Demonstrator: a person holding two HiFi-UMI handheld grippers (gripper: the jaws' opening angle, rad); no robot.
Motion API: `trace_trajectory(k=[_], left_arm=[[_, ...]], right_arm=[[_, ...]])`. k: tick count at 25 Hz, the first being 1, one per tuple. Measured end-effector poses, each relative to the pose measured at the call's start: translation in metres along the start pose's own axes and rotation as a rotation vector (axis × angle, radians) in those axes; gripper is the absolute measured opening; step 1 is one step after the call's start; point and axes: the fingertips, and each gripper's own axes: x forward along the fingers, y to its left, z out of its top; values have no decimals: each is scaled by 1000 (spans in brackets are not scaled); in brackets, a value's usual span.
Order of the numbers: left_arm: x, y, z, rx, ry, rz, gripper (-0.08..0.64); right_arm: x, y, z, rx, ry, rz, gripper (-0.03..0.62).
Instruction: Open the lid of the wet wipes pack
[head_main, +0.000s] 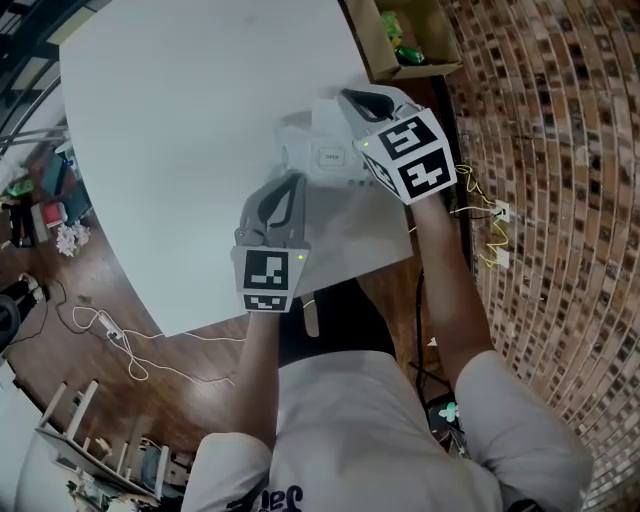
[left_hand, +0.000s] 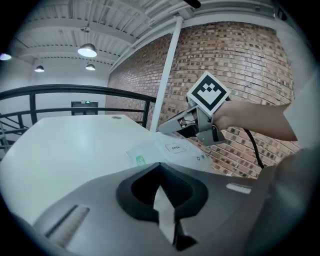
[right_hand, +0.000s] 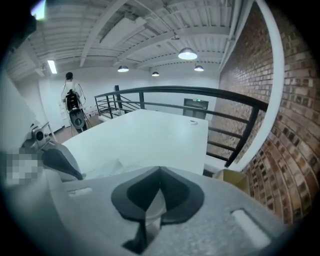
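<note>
Table (head_main: 180, 120): white, seen from above, bordered on the right by a brick wall (head_main: 560, 150).
Cardboard box (head_main: 372, 40): set on the floor off the table's far right corner, with green items inside.
Right gripper (head_main: 347, 95): held over the far end of the pack, jaws pressed together on nothing; contact with the pack cannot be made out.
Left gripper (head_main: 296, 180): jaws likewise brought together and empty, tips just beside the pack's near edge.
Wet wipes pack (head_main: 322, 152): laid flat near the table's right edge, between both grippers.
Lid (left_hand: 175, 147): marked "OPEN", lying flat and closed.
</note>
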Motion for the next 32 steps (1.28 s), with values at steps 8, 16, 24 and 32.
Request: trace_trajectory(k=[8, 16, 24, 32], left_arm=[[-1, -2, -1, 0, 75, -90, 15], [-102, -33, 73, 29, -82, -152, 15], [-213, -83, 118, 140, -300, -144, 16], [-272, -128, 91, 221, -349, -64, 15]], right_arm=[[-28, 2, 14, -5, 12, -101, -8], [-179, 78, 48, 157, -190, -261, -8], [-302, 167, 39, 252, -479, -490, -8], [-368, 239, 31, 227, -644, -409, -8]])
